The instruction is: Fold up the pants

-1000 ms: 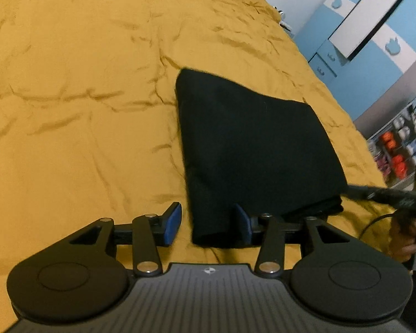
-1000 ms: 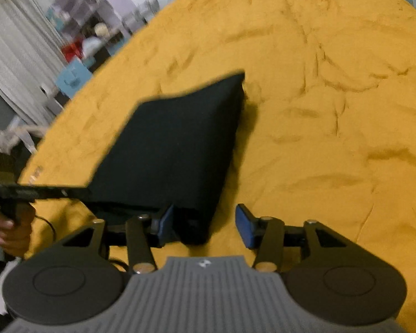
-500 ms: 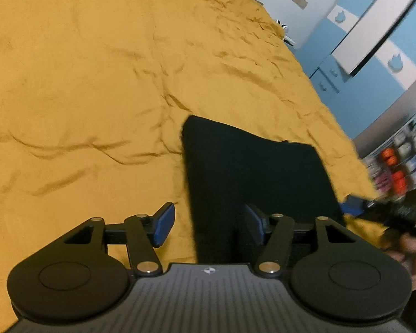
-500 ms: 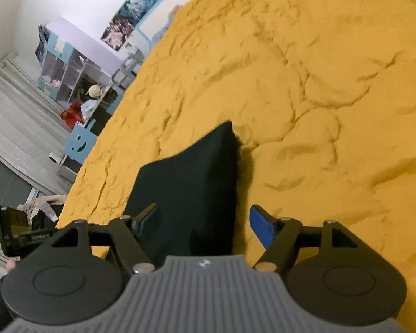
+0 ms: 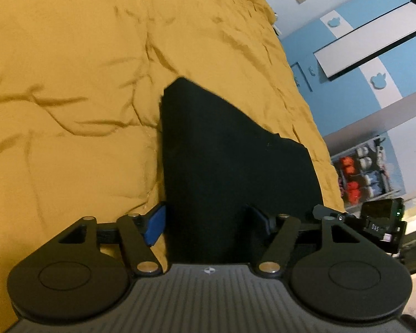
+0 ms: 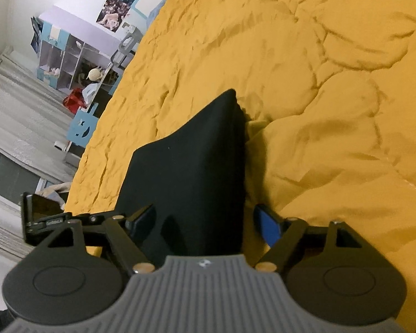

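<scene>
Lay folded into a dark block on the mustard-yellow bed cover (image 5: 69, 144): the black pants (image 5: 224, 161), near edge reaching under both claws. At the pants' left near corner, left claw (image 5: 208, 223) spread wide, having just been opening, blue pads straddling the corner, not pressing it. At the right near corner, right claw (image 6: 208, 222) likewise spread wide, just opened further, cloth between its fingers but unpinched, right blue pad over bare cover. Seen in the left wrist view beyond the bed, at far right: a blue and white wardrobe (image 5: 374, 55).
</scene>
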